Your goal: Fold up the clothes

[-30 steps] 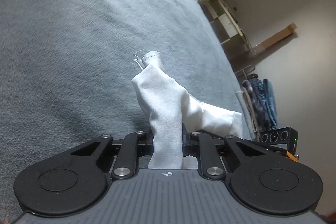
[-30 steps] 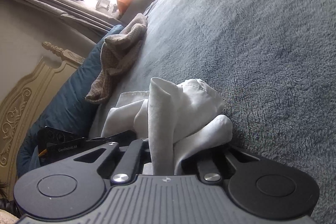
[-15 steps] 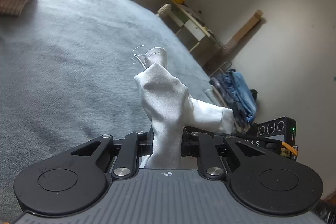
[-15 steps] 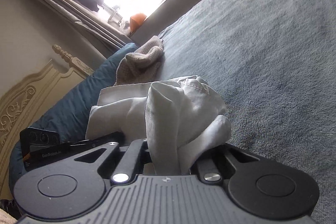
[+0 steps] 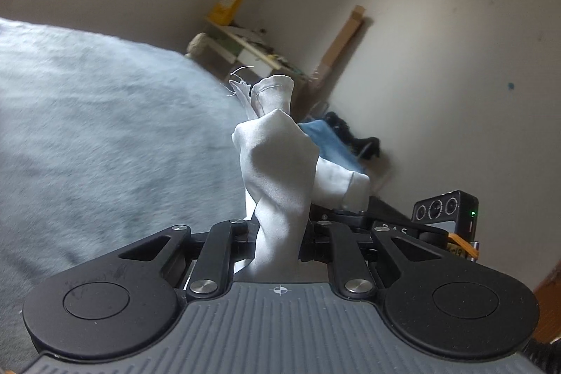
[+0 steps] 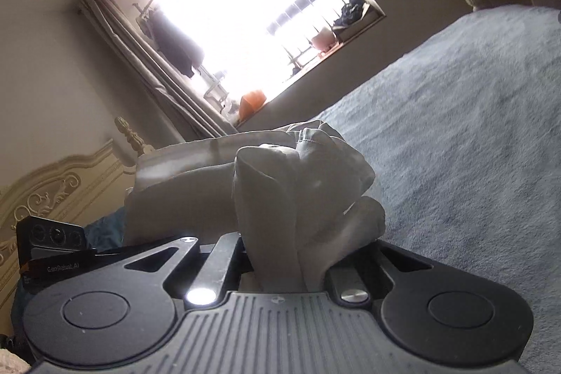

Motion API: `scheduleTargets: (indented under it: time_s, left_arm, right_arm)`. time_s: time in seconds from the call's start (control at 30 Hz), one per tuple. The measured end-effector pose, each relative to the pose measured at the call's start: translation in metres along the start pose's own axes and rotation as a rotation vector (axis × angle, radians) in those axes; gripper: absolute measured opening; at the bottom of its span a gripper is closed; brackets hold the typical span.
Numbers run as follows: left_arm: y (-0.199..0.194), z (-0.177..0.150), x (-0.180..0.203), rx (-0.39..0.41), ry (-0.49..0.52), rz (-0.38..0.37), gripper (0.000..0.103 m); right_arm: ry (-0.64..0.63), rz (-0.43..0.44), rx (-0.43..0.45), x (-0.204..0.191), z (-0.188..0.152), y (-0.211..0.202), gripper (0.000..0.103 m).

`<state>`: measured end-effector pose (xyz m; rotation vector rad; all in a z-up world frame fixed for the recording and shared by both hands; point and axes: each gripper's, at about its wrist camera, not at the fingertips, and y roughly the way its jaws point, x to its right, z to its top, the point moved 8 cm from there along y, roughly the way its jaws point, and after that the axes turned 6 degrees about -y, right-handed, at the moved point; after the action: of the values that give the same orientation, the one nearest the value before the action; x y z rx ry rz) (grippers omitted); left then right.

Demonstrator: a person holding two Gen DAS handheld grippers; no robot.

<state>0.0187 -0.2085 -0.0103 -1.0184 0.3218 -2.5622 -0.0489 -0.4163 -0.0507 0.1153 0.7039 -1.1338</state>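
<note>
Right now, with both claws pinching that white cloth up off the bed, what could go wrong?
1. Each claw grips only a bunched wad of the white cloth: the left claw holds a twisted corner, so the fabric could slip out.
2. The wad in the right claw looks crumpled, so the fold may come out creased.
3. The cloth hides much of both views, so laying it squarely on the grey bedspread may be hard to judge.

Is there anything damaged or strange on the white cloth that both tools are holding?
Loose threads stick out from the top edge of the white cloth above the left tool, so that hem looks frayed. At the right tool it is only bunched.
</note>
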Motion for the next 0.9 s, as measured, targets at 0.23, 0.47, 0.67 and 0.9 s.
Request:
scheduleTargets:
  time_s: [0.23,0.47,0.67,0.9]
  left_arm:
    - [0.033,0.031,0.09,-0.062,0.048,-0.19,0.013]
    - [0.107,0.047,0.196,-0.236,-0.056,-0.495,0.013]
    - [0.167,0.021,0.265,-0.32,-0.086,-0.67,0.013]
    - [0.232,-0.028,0.315,-0.392,-0.152,-0.809,0.013]
  right_arm:
    - [-0.156,-0.093,0.113,-0.021,0.062,-0.086,0.006]
    - [-0.279,-0.25,0.24,-0.029,0.127,-0.204,0.006]
    - [-0.37,-0.443,0.272,-0.021,0.162,-0.303,0.006]
    - [-0.417,-0.626,0.172,0.014,0.17,-0.367,0.006]
